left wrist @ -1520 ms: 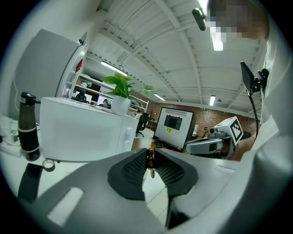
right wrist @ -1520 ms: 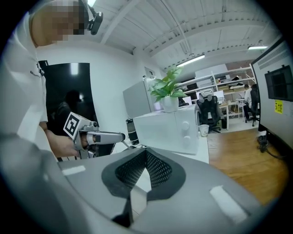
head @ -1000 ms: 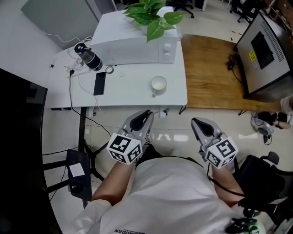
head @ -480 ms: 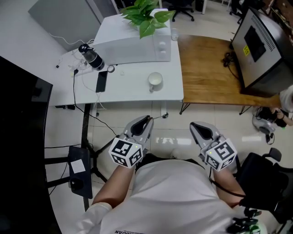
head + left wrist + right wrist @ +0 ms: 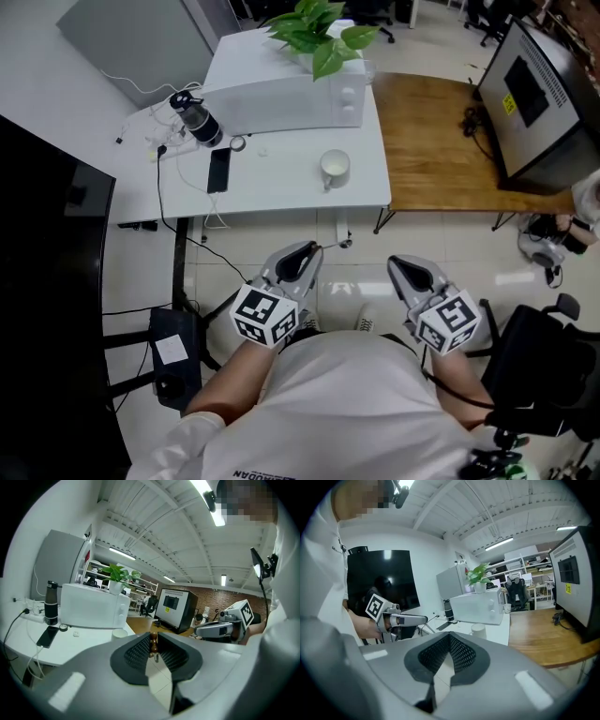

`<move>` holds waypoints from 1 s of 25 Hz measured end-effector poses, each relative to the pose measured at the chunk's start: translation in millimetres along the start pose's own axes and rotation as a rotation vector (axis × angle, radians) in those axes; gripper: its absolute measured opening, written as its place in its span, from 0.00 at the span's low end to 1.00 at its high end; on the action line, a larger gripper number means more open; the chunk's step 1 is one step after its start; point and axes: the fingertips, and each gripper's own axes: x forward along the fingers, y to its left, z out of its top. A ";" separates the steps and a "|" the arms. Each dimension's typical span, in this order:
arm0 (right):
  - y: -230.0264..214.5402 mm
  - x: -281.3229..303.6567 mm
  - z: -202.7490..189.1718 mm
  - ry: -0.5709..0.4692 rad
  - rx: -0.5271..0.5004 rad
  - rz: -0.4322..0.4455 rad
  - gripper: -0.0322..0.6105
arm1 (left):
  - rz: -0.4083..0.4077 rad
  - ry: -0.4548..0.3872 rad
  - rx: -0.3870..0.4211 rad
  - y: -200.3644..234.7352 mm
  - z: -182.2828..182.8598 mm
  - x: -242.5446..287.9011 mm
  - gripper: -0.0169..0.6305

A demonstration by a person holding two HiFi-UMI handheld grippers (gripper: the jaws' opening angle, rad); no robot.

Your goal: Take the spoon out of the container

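Note:
A white cup (image 5: 335,168) stands on the white table (image 5: 281,192), well ahead of both grippers. I hold both grippers close to my body, above the floor. My left gripper (image 5: 314,248) is shut on a thin spoon (image 5: 333,246) that sticks out to the right of its tip. In the left gripper view the spoon's brown handle (image 5: 153,643) sits pinched between the pads. My right gripper (image 5: 398,262) is shut with nothing in it; its pads meet at the tip (image 5: 450,635). The cup also shows in the gripper views (image 5: 119,633) (image 5: 478,629).
On the white table stand a microwave (image 5: 291,94) with a plant (image 5: 319,33) on top, a dark bottle (image 5: 197,117), a phone (image 5: 218,170) and cables. A wooden table (image 5: 441,141) with a monitor (image 5: 534,94) lies to the right. A black chair (image 5: 544,366) is at my right.
Both grippers have sunk slightly in the view and stay near my body. The left keeps its hold on the spoon. The head view has shifted a little over the table.

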 end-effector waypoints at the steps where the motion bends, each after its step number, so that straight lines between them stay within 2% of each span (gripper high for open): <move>1: 3.7 4.3 -0.9 0.002 0.005 -0.005 0.06 | -0.007 0.002 0.006 2.6 -0.9 -2.7 0.10; 11: 21.8 27.9 -4.5 0.024 0.026 -0.044 0.06 | -0.044 0.008 0.010 21.2 -5.3 -22.2 0.10; 25: 30.8 29.4 -3.8 0.038 0.004 -0.038 0.06 | -0.051 0.007 0.016 23.3 -5.9 -28.1 0.10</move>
